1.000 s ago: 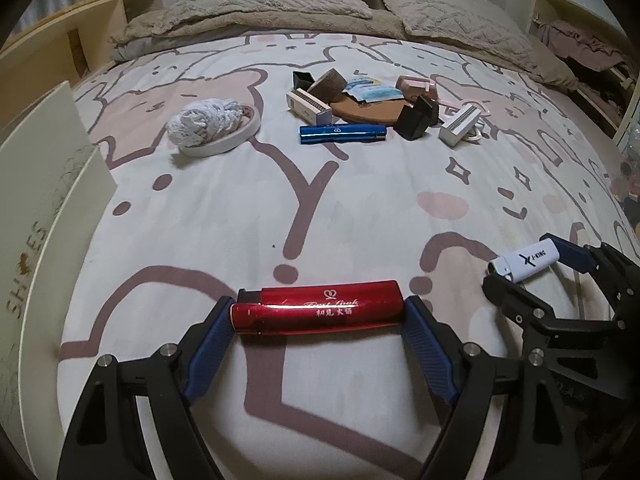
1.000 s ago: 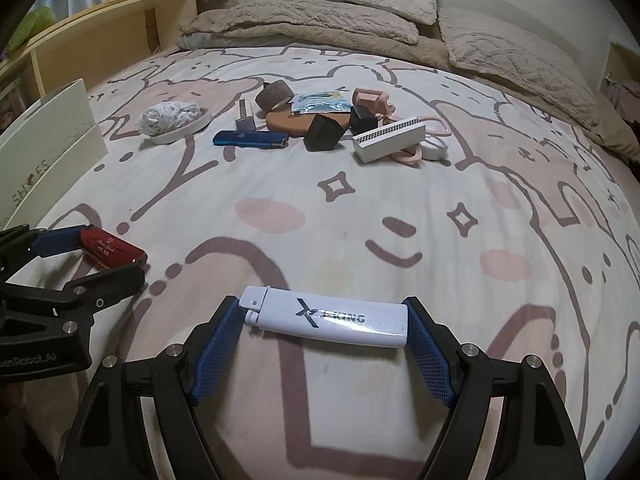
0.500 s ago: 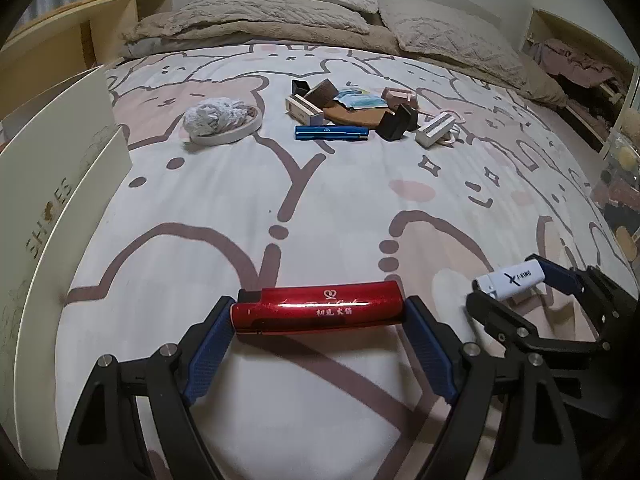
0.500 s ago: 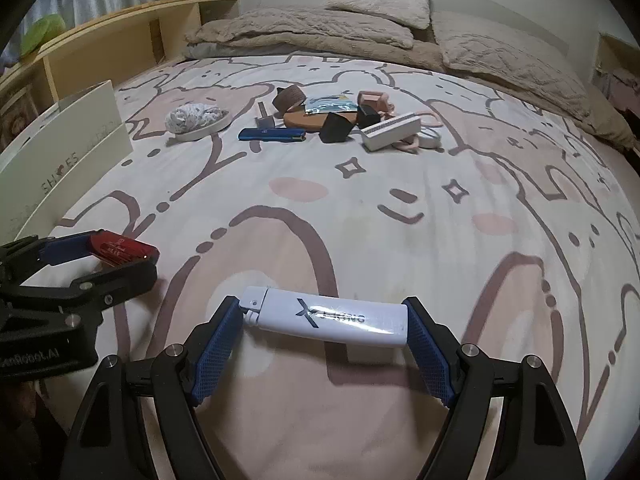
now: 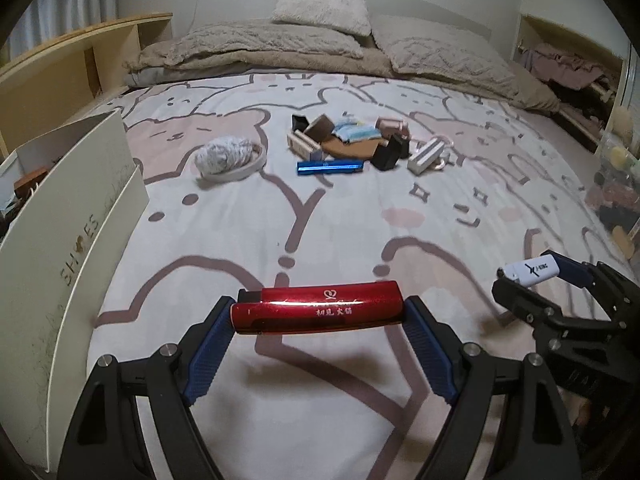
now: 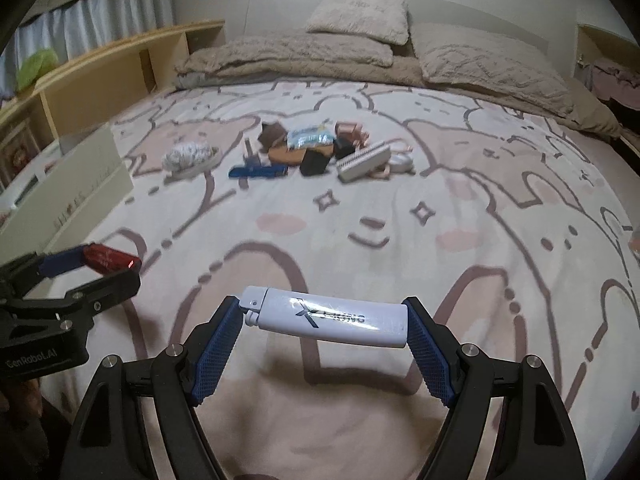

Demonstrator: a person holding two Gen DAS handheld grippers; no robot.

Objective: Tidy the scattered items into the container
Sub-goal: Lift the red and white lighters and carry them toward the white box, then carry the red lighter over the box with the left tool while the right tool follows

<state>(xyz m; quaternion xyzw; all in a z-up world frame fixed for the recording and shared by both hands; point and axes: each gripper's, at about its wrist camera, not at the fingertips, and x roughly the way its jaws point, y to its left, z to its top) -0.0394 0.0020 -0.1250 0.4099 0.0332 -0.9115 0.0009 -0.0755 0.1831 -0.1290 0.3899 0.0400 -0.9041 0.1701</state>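
- Left gripper (image 5: 320, 322) pinches a glossy red lighter (image 5: 318, 307) endwise, above the bedspread (image 5: 360, 216).
- Right gripper (image 6: 324, 330) pinches a white plastic lighter (image 6: 326, 316) endwise.

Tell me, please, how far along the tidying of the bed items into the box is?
Nothing visibly sits in the shoe box yet. In hand: the left gripper clamps a red lighter, and the right gripper a white lighter. Left: the blue lighter and the pile behind it.
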